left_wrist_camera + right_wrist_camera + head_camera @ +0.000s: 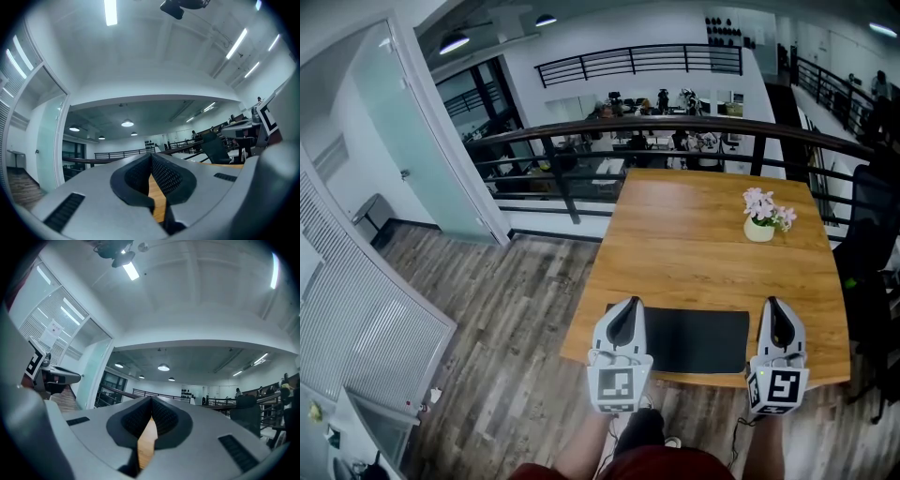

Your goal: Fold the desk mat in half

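A black desk mat [698,339] lies flat and unfolded at the near edge of the wooden table [694,234]. In the head view my left gripper [628,302] hangs over the mat's left end. My right gripper [772,302] is just past the mat's right edge. In the left gripper view the jaws of the left gripper [151,155] meet at their tips with nothing between them; only table wood [157,197] shows below. The right gripper [151,398] looks the same in its own view, tips together over bare wood [146,441]. Neither holds the mat.
A small pot of pink flowers [760,217] stands at the table's far right. A dark railing [675,127] runs behind the table's far edge. A black office chair [867,244] sits to the right. A glass partition [412,150] and wood floor lie to the left.
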The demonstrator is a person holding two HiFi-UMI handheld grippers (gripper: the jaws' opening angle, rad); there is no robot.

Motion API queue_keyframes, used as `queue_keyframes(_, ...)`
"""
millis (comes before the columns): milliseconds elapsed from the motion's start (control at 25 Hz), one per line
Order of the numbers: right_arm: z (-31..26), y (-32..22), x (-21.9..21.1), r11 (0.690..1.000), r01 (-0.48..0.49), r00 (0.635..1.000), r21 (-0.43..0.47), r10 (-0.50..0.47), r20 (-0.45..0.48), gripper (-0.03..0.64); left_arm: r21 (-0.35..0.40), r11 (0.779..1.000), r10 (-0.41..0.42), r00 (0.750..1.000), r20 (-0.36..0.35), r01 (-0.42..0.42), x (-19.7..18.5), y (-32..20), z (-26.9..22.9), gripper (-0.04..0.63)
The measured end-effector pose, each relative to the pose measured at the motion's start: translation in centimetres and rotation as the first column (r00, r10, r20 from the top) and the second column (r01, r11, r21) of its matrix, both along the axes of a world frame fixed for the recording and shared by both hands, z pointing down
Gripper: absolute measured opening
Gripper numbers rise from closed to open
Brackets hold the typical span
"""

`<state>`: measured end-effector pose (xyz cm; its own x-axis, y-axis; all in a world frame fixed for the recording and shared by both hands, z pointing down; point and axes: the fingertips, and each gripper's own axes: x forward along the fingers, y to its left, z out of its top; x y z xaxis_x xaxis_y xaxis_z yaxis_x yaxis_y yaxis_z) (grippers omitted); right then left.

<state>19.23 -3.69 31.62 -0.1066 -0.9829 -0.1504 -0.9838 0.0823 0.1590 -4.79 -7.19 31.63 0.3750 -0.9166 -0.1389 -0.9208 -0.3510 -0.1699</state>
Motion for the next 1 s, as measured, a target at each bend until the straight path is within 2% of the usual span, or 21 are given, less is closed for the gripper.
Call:
queue_keyframes(640,0.3,0.9,0.1,1.0,-0.018,1.0,-0.011,0.017,-0.021,0.011,0.0,1.0,-0.008,1.0,0.023,0.008,-0.4,0.7,0.5,0.02)
queue_keyframes(1000,0.2,1.3,-0.1,1.0,-0.019,0.999,-0.006,0.018,-0.035,0.011,0.024,1.0,-0.001,1.0,0.025,0.0,-0.6,1.3,0.1,0.02)
